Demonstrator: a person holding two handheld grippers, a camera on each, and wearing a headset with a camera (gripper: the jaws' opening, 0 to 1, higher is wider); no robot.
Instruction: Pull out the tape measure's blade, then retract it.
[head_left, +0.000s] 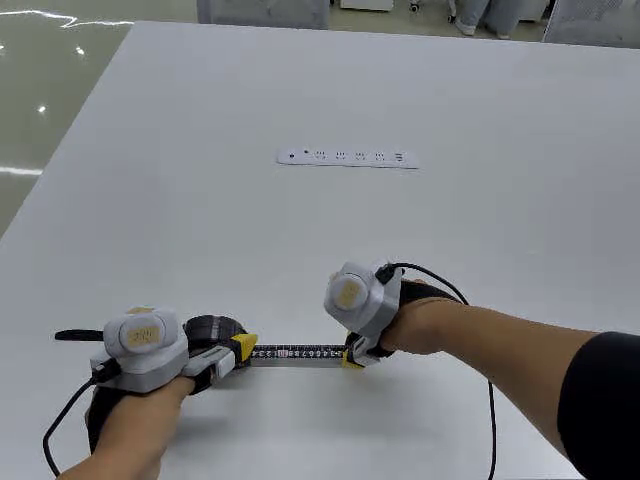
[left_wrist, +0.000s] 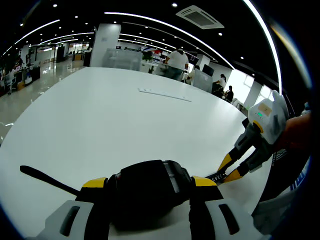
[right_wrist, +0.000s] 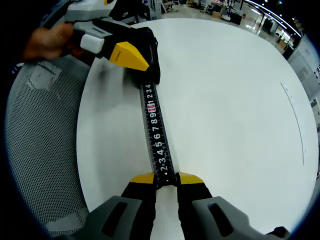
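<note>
Tape measure's black case (head_left: 213, 333) sat at 7 o'clock in head view, low on the white table (head_left: 400, 100). The left claw (left_wrist: 150, 184) was clamped across it. Blade (right_wrist: 156, 135) ran flat toward 3 o'clock, out a short way, marks readable to approx 14. The right claw (right_wrist: 165, 179) was pinched shut on its free end. Case looked rigid w/ some heft, so a side grip suits. Blade is prob thin, springy steel: slick, kinks if bent, snaps back if let go. Best held at the tip and fed back slowly. End hook was hidden betw the right claw's jaws. Blade slot and any lock button were covered by the left claw. Black strap (head_left: 78, 335) trailed toward 9 o'clock; power strip (head_left: 347, 157) lay well off at 12.
</note>
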